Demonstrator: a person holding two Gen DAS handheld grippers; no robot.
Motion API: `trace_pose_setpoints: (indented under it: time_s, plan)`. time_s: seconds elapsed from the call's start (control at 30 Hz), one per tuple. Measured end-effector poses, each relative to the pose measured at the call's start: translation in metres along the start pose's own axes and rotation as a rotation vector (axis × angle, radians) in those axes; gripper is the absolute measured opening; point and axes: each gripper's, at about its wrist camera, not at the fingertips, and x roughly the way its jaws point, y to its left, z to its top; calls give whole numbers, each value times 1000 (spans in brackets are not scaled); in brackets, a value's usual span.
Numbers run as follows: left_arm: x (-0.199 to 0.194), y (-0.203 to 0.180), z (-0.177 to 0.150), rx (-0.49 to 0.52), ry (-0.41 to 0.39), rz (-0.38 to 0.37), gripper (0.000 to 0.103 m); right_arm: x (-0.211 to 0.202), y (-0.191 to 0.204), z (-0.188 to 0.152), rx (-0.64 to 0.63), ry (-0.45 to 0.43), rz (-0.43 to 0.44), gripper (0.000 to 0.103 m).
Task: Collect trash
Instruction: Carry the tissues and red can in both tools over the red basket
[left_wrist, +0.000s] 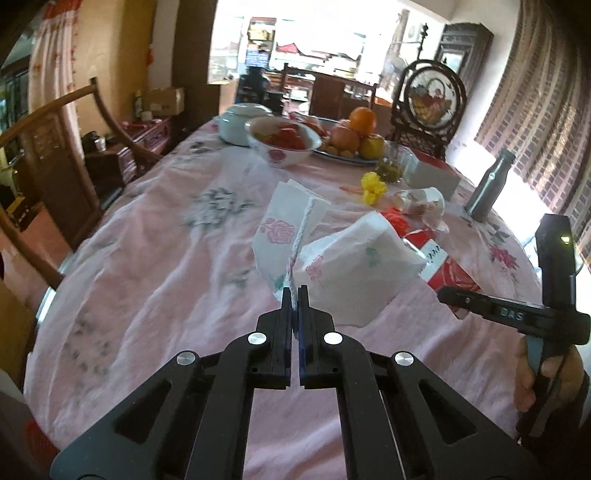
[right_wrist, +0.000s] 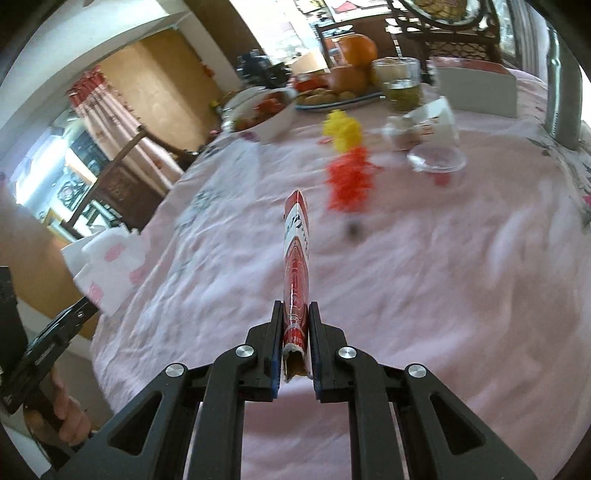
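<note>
Left gripper (left_wrist: 294, 295) pinches my napkin (left_wrist: 332, 254) thinly; right gripper (right_wrist: 295, 314) clamps what looks like a flattened carton (right_wrist: 295, 258); either might slip.

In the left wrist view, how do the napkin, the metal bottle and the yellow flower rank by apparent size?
1. napkin, largest, though held closest to the camera by the left gripper, which inflates it.
2. metal bottle.
3. yellow flower, smallest.
</note>
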Motion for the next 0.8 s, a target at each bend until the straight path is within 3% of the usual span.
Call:
trace_pose_setpoints:
  time_s: [0.23,0.57,0.8]
  plan:
    - [-39,30,-27,-60,-26,58,3,-13,58,-21,-98,-5,60,13]
    - [-101,95,-73,-173,-77,155,3,5,152,-49,-234,45,157,13]
    - [-140,153,-106,-302,-117,210,3,20,241,-81,-385,106,248,13]
